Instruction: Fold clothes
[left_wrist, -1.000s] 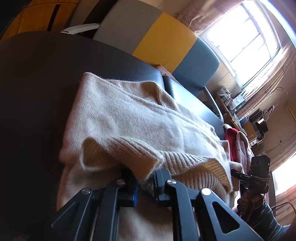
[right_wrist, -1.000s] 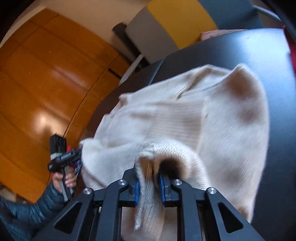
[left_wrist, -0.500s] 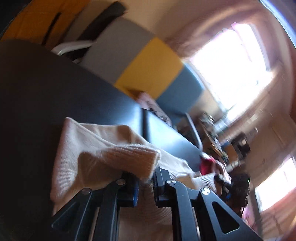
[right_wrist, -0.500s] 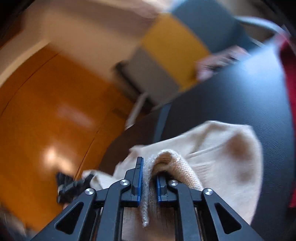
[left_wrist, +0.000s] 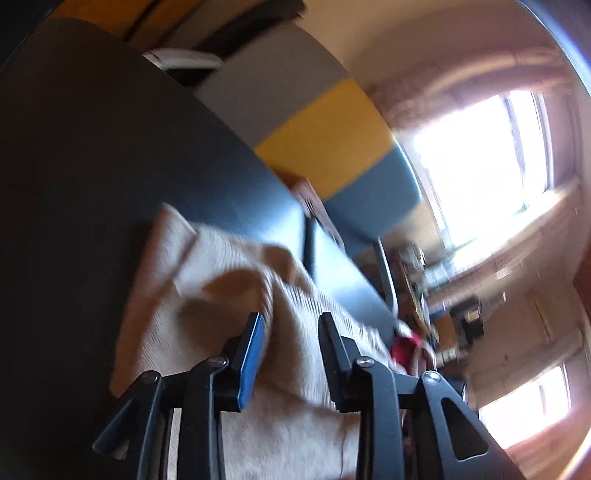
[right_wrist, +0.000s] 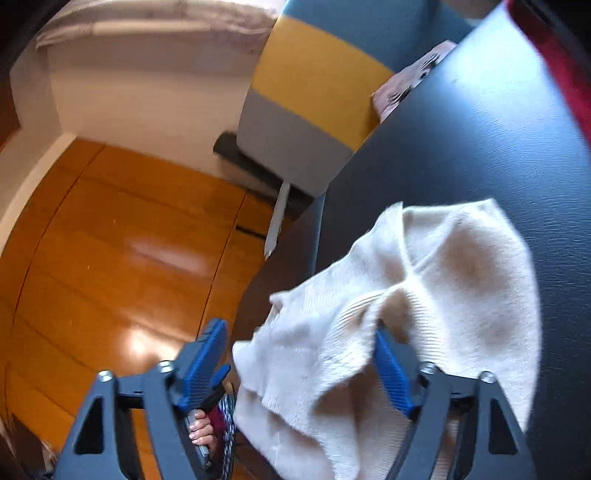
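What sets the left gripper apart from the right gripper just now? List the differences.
The left gripper has a narrower gap; the right gripper gapes far wider. The beige sweater fills the left's gap, but only brushes one finger of the right. Shared: both are opening, neither pinching the knit, over the black table.

Both tools are the same build: black angular linkage arms with triangular cutouts and round silver screws at the pivots. The left tool (left_wrist: 291, 325) has a flat blue pad lining one black finger. The right tool (right_wrist: 299, 343) has ribbed blue pads (right_wrist: 391, 369) on both fingers, pretty chunky looking.
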